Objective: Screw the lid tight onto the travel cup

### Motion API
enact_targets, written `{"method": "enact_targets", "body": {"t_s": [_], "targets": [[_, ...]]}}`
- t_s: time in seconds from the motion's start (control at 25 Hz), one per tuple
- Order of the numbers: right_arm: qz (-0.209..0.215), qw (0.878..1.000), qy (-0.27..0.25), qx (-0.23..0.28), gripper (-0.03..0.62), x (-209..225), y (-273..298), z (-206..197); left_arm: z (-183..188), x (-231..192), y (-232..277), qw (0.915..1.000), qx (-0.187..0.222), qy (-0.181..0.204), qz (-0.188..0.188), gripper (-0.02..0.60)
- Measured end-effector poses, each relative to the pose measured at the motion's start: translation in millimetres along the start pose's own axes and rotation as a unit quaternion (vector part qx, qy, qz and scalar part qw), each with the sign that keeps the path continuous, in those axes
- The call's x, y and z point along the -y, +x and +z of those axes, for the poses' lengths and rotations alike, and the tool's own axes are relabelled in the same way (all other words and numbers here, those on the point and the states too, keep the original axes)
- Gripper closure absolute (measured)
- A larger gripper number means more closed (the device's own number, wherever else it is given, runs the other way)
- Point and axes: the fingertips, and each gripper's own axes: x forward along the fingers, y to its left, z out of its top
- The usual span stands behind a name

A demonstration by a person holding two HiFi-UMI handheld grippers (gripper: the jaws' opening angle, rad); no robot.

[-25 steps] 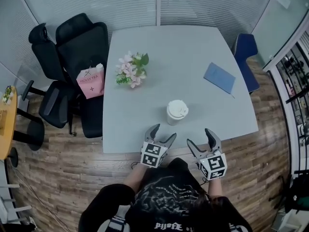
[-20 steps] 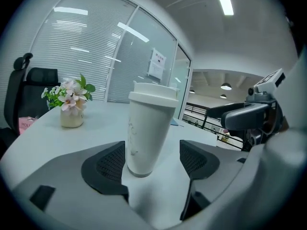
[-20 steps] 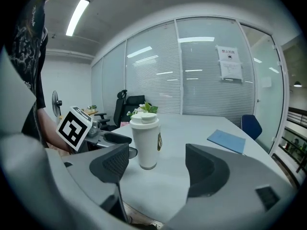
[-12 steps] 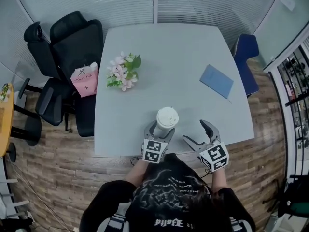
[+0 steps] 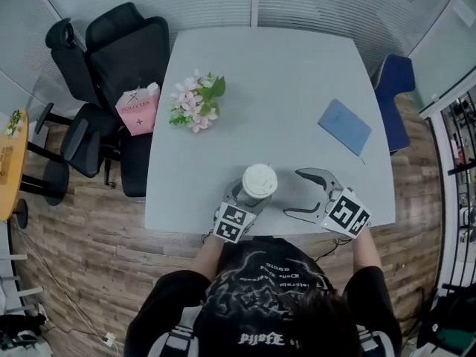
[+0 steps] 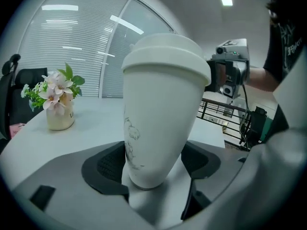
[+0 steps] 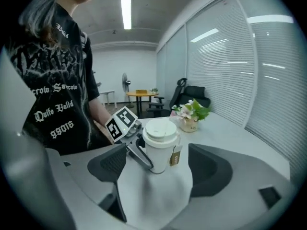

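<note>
Two hand-held grippers work on near side of flower pot (image 5: 195, 104), toward person.

- Left hand-held gripper (image 5: 250, 198): clamped low on travel cup (image 6: 158, 128).
- Cup: upright on bench (image 5: 282, 73), front-right of flower pot; lid (image 5: 259, 180) seated on top.
- Handling, judged: stiff, light, smooth tapered wall, so may slip under twist.
- Right hand-held gripper (image 5: 291, 193): farther right of flower pot, jaws wide apart, empty. Best hold likely lid rim, square across.
</note>
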Motion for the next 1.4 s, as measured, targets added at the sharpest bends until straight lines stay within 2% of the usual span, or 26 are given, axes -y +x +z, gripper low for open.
{"method": "enact_targets", "body": {"t_s": [0.12, 0.24, 0.4, 0.56, 0.64, 0.88, 0.96, 1.04, 1.16, 1.28, 1.4], "targets": [[0.051, 0.995, -0.079, -0.032, 0.195, 10, 4, 18, 1, 0, 0, 1.0, 0.0, 0.002, -0.001, 0.206], [0.109, 0.975, -0.176, -0.078, 0.189, 15, 16, 31, 0, -1, 1, 1.0, -0.007, 0.0, -0.007, 0.206], [0.177, 0.925, -0.301, -0.148, 0.178, 15, 34, 33, 1, 1, 2, 0.9996, -0.015, 0.012, -0.02, 0.206], [0.248, 0.856, -0.404, -0.208, 0.16, 12, 46, 25, -3, -1, 4, 0.999, -0.028, 0.016, -0.03, 0.206], [0.273, 0.826, -0.442, -0.219, 0.157, 11, 54, 24, -1, -2, 4, 0.9989, -0.029, 0.019, -0.031, 0.206], [0.318, 0.764, -0.51, -0.232, 0.157, 5, 72, 27, -2, -3, 4, 0.9981, -0.036, 0.025, -0.044, 0.206], [0.332, 0.75, -0.52, -0.238, 0.163, 1, 74, 23, -2, -3, 4, 0.9975, -0.04, 0.029, -0.05, 0.206], [0.34, 0.744, -0.52, -0.245, 0.168, -1, 76, 20, -1, -3, 3, 0.9973, -0.041, 0.032, -0.052, 0.206], [0.338, 0.75, -0.51, -0.251, 0.171, 0, 78, 20, -1, -5, 4, 0.9975, -0.038, 0.031, -0.051, 0.206], [0.331, 0.767, -0.49, -0.25, 0.171, -2, 79, 21, -3, -4, 3, 0.9974, -0.041, 0.029, -0.051, 0.206], [0.314, 0.793, -0.459, -0.25, 0.171, -2, 79, 23, -2, -3, 3, 0.9976, -0.038, 0.03, -0.049, 0.207]]}}
